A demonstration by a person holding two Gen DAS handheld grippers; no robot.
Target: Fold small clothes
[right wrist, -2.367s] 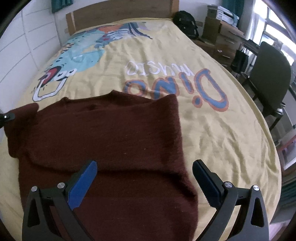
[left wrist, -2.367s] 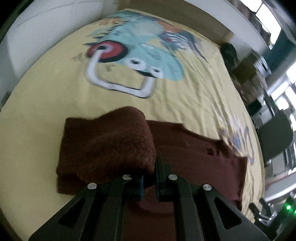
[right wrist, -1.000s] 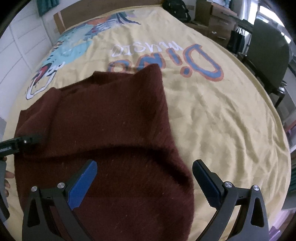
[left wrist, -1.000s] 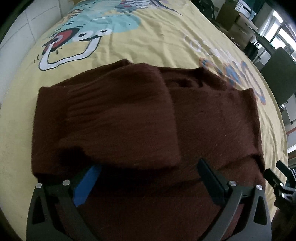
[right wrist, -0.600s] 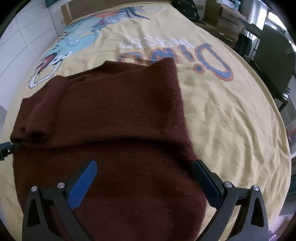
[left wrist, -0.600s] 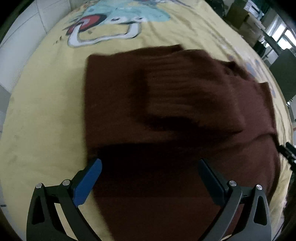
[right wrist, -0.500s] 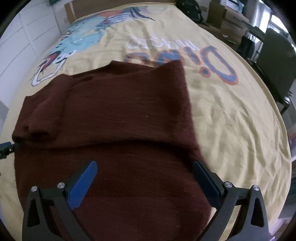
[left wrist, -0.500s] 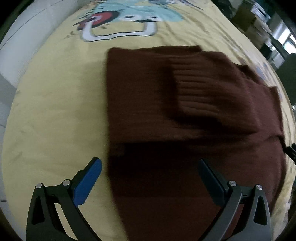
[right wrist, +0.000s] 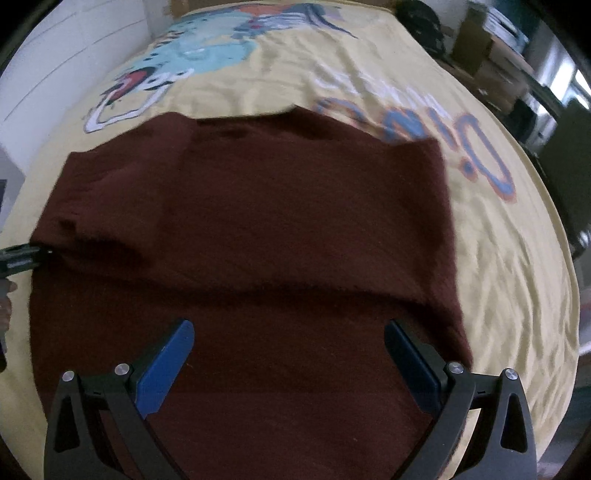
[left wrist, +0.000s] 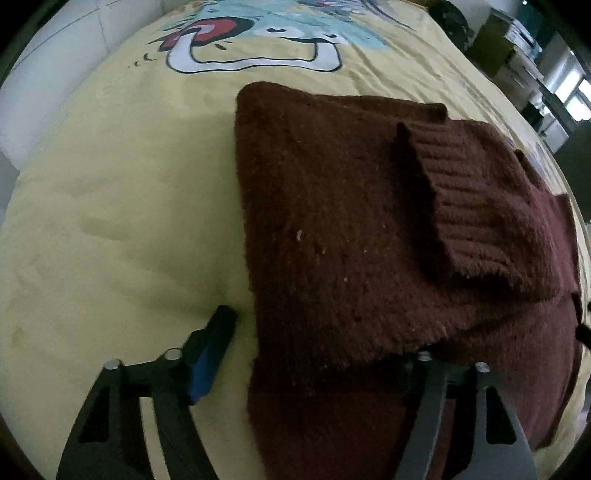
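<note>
A dark maroon knit sweater (left wrist: 332, 229) lies flat on the bed, one sleeve folded across it and ending in a ribbed cuff (left wrist: 472, 206). My left gripper (left wrist: 317, 350) points steeply down at the sweater's left side edge, and its jaws are closing. Its blue left pad (left wrist: 210, 350) rests on the bedspread just beside the edge, apart from the knit. The right finger is hidden under a raised fold of the sweater. My right gripper (right wrist: 288, 354) hangs wide open over the sweater's (right wrist: 258, 221) lower half, with nothing gripped. The left gripper's tip (right wrist: 22, 258) shows at the sweater's left edge.
The bed has a yellow bedspread (left wrist: 110, 206) printed with a cartoon dinosaur (left wrist: 258, 40) and blue lettering (right wrist: 480, 147). A white wall (right wrist: 55, 55) runs along the left. A dark backpack (right wrist: 421, 18), cardboard boxes (right wrist: 491, 59) and a dark chair (right wrist: 565, 166) stand beyond the right side.
My left gripper moved left to the sweater's side edge and dropped closer, and its jaws narrowed from fully wide. My right gripper slid along over the sweater, still open.
</note>
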